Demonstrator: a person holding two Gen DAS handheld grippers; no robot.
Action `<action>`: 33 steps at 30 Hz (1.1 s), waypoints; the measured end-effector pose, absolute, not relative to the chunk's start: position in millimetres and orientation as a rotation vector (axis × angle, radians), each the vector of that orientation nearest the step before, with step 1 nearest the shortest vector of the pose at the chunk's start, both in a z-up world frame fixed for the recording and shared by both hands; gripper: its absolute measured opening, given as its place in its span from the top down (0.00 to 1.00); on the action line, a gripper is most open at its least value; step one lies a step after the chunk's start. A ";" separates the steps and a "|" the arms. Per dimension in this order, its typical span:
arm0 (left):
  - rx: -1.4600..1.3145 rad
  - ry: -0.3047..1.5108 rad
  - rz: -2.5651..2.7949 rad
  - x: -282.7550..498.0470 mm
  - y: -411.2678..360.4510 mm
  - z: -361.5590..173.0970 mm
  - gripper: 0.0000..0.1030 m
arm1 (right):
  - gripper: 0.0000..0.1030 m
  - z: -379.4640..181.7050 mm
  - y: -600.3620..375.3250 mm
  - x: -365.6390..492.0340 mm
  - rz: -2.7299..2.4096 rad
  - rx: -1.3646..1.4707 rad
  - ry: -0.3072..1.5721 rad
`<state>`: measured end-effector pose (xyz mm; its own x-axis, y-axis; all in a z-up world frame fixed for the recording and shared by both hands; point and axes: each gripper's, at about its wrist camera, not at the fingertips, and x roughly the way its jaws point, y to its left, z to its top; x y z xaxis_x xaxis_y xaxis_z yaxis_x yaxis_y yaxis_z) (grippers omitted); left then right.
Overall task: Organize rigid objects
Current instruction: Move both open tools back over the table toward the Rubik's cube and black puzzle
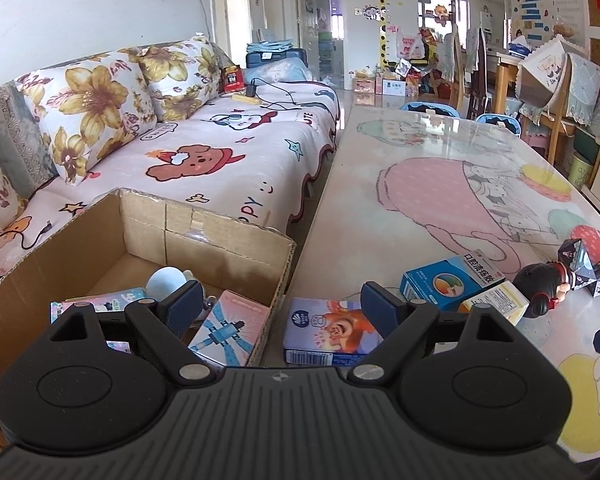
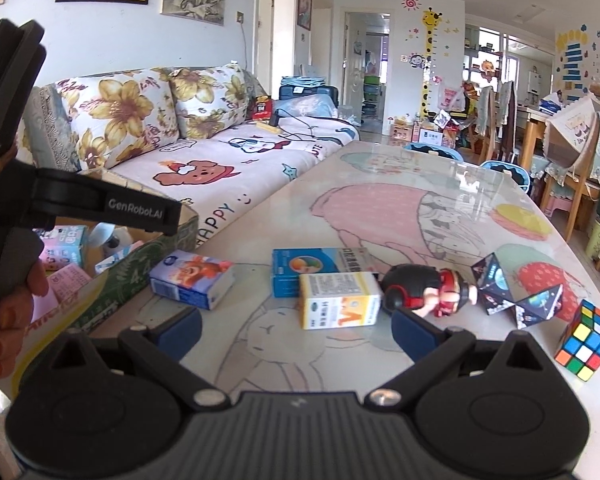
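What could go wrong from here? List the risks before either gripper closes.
1. The yellow-and-white box touches the blue medicine box and the lying doll; grabbing it may shove both.
2. The cartoon box sits near the table edge beside the cardboard box; a nudge might drop it.

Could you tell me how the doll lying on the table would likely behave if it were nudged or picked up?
The doll lies on its side, and its rounded black head looks glossy, so it may well roll or slip under a nudge. It appears to be hard plastic, probably stiff and light. It rests beside the yellow box, which might stop it rolling.
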<state>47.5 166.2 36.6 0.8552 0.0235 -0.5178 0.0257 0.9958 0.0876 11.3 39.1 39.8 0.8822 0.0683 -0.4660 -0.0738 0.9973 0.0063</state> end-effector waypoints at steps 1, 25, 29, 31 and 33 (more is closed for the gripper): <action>0.095 0.545 -0.003 47.8 165.7 36.2 0.00 | 0.02 39.8 37.5 10.7 0.070 -0.011 0.484; 0.165 0.547 -0.107 50.1 155.2 28.0 0.00 | 0.02 37.9 -33.4 2.8 -0.089 0.028 0.469; 0.177 0.550 -0.131 49.3 154.3 26.5 0.00 | 0.02 37.3 -54.2 1.1 -0.162 0.040 0.451; 0.183 0.550 -0.142 48.1 152.9 26.0 0.00 | 0.01 35.5 -67.3 1.0 -0.209 0.049 0.446; 0.189 0.549 -0.155 46.7 151.9 25.5 0.00 | 0.01 31.8 -81.2 1.5 -0.266 0.044 0.443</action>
<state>46.7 151.9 25.5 0.8422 -0.0952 -0.5307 0.1959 0.9711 0.1366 1.5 -81.2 31.8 0.8697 -0.2444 -0.4289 0.2635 0.9645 -0.0153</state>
